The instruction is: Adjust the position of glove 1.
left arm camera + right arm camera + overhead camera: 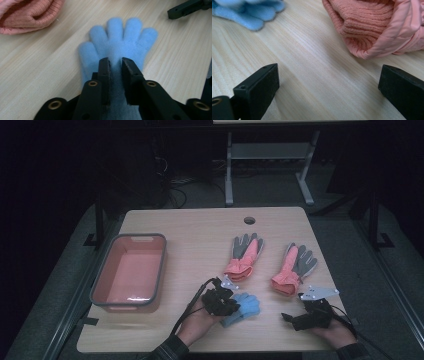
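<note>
A small fluffy blue glove lies flat near the table's front edge, fingers spread away from the person's left hand. In the left gripper view the blue glove has its cuff end between the jaws of my left gripper, which stand a little apart with a narrow gap over the fabric. My left gripper sits right at the glove's near end. My right gripper rests low over the table at the front right; in its own view the right gripper is wide open over bare wood.
Two pink and grey gloves lie mid-table, cuffs toward the person; one pink knit cuff is just beyond my right jaws. A pink bin with a grey rim stands at the left. A cable hole is at the back.
</note>
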`<state>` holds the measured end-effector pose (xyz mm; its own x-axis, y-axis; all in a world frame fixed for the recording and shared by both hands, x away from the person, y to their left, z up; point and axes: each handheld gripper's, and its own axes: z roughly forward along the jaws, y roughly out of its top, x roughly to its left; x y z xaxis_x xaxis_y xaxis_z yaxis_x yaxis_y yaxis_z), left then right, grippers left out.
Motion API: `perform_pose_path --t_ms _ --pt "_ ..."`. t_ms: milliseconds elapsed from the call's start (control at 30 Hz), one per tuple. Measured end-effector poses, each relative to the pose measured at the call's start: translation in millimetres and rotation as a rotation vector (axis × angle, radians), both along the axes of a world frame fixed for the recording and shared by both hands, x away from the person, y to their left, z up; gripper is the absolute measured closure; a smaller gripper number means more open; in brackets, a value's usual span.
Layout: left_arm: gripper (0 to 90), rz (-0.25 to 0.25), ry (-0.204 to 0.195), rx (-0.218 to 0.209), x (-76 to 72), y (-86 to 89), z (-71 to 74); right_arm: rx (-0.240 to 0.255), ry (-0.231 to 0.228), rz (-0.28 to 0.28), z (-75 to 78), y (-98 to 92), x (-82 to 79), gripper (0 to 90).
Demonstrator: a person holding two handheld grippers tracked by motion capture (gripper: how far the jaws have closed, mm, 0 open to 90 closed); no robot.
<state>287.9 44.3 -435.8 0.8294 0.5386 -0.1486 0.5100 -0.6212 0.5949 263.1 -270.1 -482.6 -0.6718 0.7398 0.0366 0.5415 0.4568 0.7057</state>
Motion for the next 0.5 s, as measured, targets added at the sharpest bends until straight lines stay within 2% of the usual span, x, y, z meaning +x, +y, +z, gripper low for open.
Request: perform_pose_path --t_ms 167,300,433,500 --pt "51.7 -0.016 -0.016 -0.01 -0.4 0.5 3.1 0.0 -0.001 0.0 0.0 0.0 0.0 2.9" --pt "31.4 -0.045 -0.019 0.015 2.2 1.4 3.0 0.0 0.0 0.0 0.0 0.0 0.0 2.9" --pt "20.9 -0.055 -0.005 0.028 5.8 1.2 -2.1 0.0 0.0 0.0 0.0 0.0 0.0 2.9" --pt "18.9 -0.066 -0.002 0.033 5.7 -0.3 -5.5 0.0 0.0 0.0 0.0 0.0 0.0 2.9"
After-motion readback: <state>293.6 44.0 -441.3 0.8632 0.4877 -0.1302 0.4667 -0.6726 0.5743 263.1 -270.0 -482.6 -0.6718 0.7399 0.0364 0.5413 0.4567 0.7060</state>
